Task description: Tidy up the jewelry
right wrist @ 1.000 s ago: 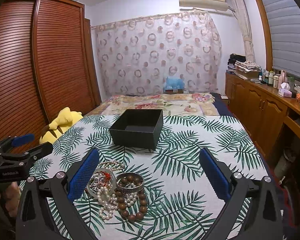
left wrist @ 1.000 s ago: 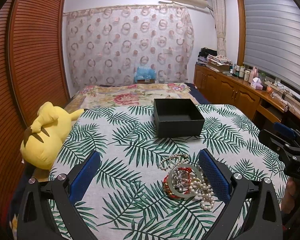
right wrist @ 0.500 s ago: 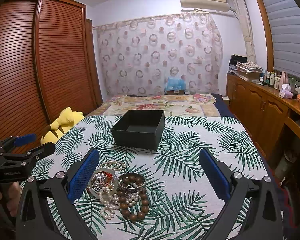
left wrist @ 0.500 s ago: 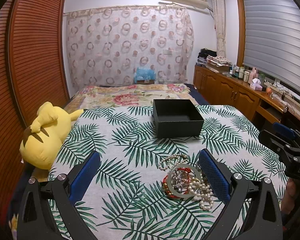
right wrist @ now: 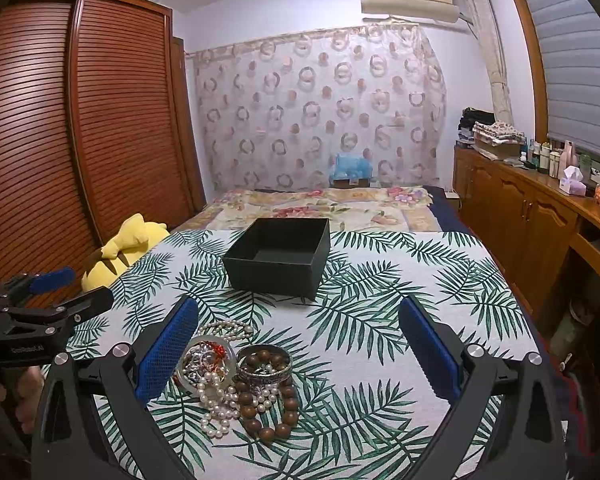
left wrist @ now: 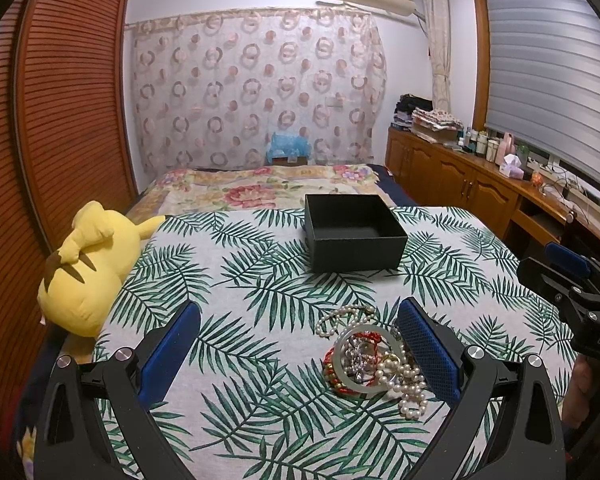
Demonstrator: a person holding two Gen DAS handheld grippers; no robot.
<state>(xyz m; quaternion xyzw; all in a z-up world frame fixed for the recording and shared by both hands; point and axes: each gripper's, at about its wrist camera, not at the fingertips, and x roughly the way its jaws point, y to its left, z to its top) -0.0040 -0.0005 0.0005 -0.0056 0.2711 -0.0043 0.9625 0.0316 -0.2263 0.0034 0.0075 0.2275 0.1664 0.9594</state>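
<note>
Holding both tools low over the palm-leaf cloth (left wrist: 260, 400), you have each gripper spread wide and gripping nothing. Your left gripper (left wrist: 298, 344) frames bare cloth, with the jewelry pile (left wrist: 374, 364) lying against the inside of its right-hand pad, at about 3 o'clock from the gap's middle. Your right gripper (right wrist: 298, 344) has the same pile (right wrist: 240, 376) beside its left-hand pad, at about 8 o'clock. In that heap a pale bangle (right wrist: 206, 362) rings a silver chain and red cord, a silver bangle (right wrist: 265, 364) sits just right of it, and white pearls (right wrist: 216, 408) and brown wooden beads (right wrist: 268, 412) spill toward you. The open black box (right wrist: 280, 256) stands at 12 o'clock, well beyond the pile and apart from it. A yellow plush toy (left wrist: 88, 268) lies at the cloth's edge at 9 o'clock in the left view.
</note>
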